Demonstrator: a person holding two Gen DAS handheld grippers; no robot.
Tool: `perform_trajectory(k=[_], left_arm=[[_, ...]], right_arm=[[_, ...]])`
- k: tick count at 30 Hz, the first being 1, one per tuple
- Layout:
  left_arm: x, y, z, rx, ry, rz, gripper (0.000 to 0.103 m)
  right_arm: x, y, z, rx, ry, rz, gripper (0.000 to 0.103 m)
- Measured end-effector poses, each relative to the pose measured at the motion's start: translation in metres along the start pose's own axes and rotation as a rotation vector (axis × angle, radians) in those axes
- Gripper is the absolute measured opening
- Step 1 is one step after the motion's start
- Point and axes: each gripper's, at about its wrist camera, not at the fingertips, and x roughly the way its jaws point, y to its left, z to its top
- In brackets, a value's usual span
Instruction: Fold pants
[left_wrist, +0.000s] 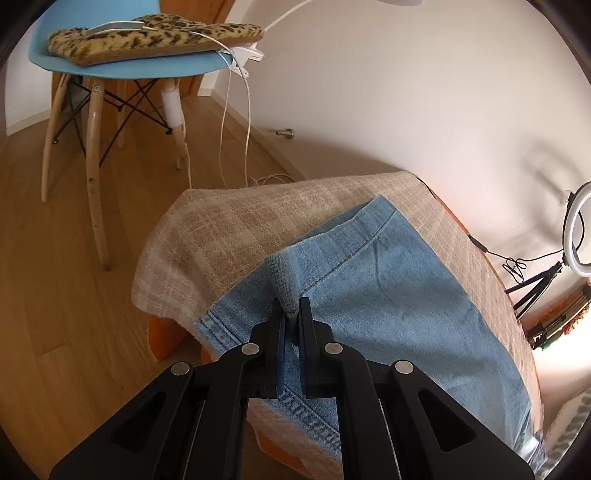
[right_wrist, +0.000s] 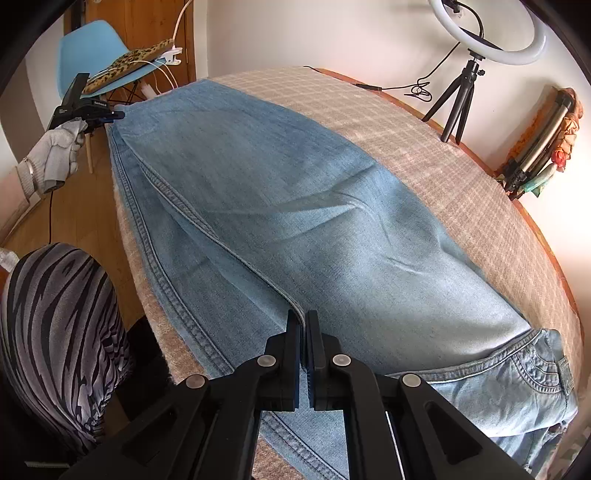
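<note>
Pants (right_wrist: 295, 206) lay flat on checked cloth (right_wrist: 424, 147) covering counter (right_wrist: 532, 218). Long axis ran from waistband near right gripper (right_wrist: 303, 321) to leg hems at far end, toward blue chair (right_wrist: 88, 48). Legs stacked, side seams along near edge. Left gripper (left_wrist: 291, 308) fingers pinched upturned hem corner. Right gripper fingers clamped on fabric fold near crotch seam.

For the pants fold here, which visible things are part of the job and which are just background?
In the job:
- jeans
- left gripper, shut on the hem end
- right gripper, shut on the jeans
- checked cloth under the jeans

Just around:
- blue chair, leopard cushion
- ring light on tripod
</note>
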Motion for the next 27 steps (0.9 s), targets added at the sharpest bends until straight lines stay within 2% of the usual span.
perform_trajectory(k=[4, 8, 11, 14, 19, 22, 27], left_arm=[[-0.009, -0.005, 0.008, 0.023, -0.025, -0.016, 0.004], [-0.017, -0.003, 0.013, 0.049, -0.032, -0.032, 0.004], [-0.011, 0.003, 0.008, 0.032, -0.011, -0.025, 0.004], [-0.013, 0.000, 0.005, 0.035, -0.011, -0.027, 0.004], [-0.035, -0.017, 0.019, 0.084, -0.052, -0.065, 0.004], [-0.035, -0.015, 0.016, 0.108, -0.043, -0.052, 0.004], [-0.005, 0.016, -0.005, 0.049, 0.049, -0.016, 0.005]], right_arm=[[-0.012, 0.010, 0.000, -0.036, -0.034, -0.040, 0.000], [-0.028, 0.008, 0.002, -0.003, -0.066, -0.008, 0.000], [-0.024, 0.012, -0.005, -0.012, -0.048, 0.001, 0.000], [-0.022, 0.021, -0.009, -0.043, -0.043, -0.027, 0.000], [-0.053, 0.003, -0.005, 0.036, -0.117, -0.002, 0.000], [-0.055, 0.008, -0.011, 0.012, -0.102, 0.000, 0.000], [-0.020, 0.029, -0.025, -0.036, -0.005, 0.034, 0.000]])
